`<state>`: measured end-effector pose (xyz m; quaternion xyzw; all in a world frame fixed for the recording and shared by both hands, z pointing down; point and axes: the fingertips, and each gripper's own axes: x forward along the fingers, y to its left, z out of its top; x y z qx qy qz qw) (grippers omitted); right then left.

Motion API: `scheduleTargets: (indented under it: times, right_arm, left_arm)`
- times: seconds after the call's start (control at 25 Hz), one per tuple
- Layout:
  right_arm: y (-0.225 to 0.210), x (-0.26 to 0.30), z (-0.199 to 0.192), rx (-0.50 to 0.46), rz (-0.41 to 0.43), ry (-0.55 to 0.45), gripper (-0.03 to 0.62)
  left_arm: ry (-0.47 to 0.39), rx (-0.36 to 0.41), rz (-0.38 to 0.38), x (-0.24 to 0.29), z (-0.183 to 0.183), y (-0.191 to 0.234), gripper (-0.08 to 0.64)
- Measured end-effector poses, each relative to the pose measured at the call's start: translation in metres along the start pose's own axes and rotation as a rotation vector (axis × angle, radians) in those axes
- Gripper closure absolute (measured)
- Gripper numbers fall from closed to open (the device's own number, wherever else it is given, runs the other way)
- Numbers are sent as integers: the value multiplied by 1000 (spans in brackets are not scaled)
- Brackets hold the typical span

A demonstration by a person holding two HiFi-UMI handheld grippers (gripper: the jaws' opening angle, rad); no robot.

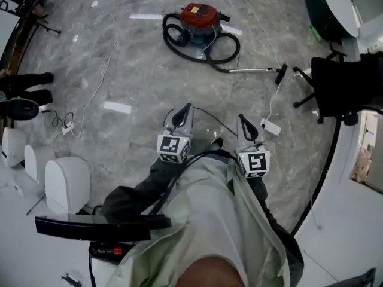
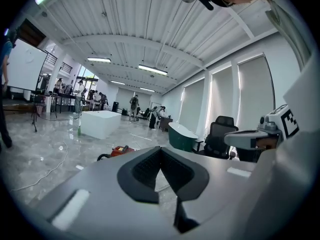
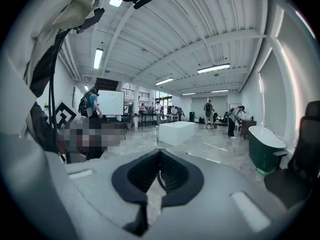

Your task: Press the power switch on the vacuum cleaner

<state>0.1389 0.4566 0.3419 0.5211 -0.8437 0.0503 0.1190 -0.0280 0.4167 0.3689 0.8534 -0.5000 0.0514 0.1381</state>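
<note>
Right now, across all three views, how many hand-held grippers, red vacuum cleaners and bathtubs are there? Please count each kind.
Hand-held two-jaw grippers: 2 (left gripper, right gripper)
Red canister vacuum cleaner with black hose: 1
Bathtubs: 2 (white rectangular bathtub, dark green oval bathtub)
Total: 5

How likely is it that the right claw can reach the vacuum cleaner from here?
Probably not yet: the right claw is near the person; the vacuum cleaner sits far across open floor.
</note>
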Motion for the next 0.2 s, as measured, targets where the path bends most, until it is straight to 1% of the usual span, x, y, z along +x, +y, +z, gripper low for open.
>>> scheduleTargets:
  times: [0.08,0.2]
  right_arm:
    - [-2,8,3,0,-41,-6,591]
    - [9,20,4,-7,-82,-2,591]
  left_arm:
    - [3,1,-50,16,0,1,557]
    - [-4,0,-112,28,3,11,557]
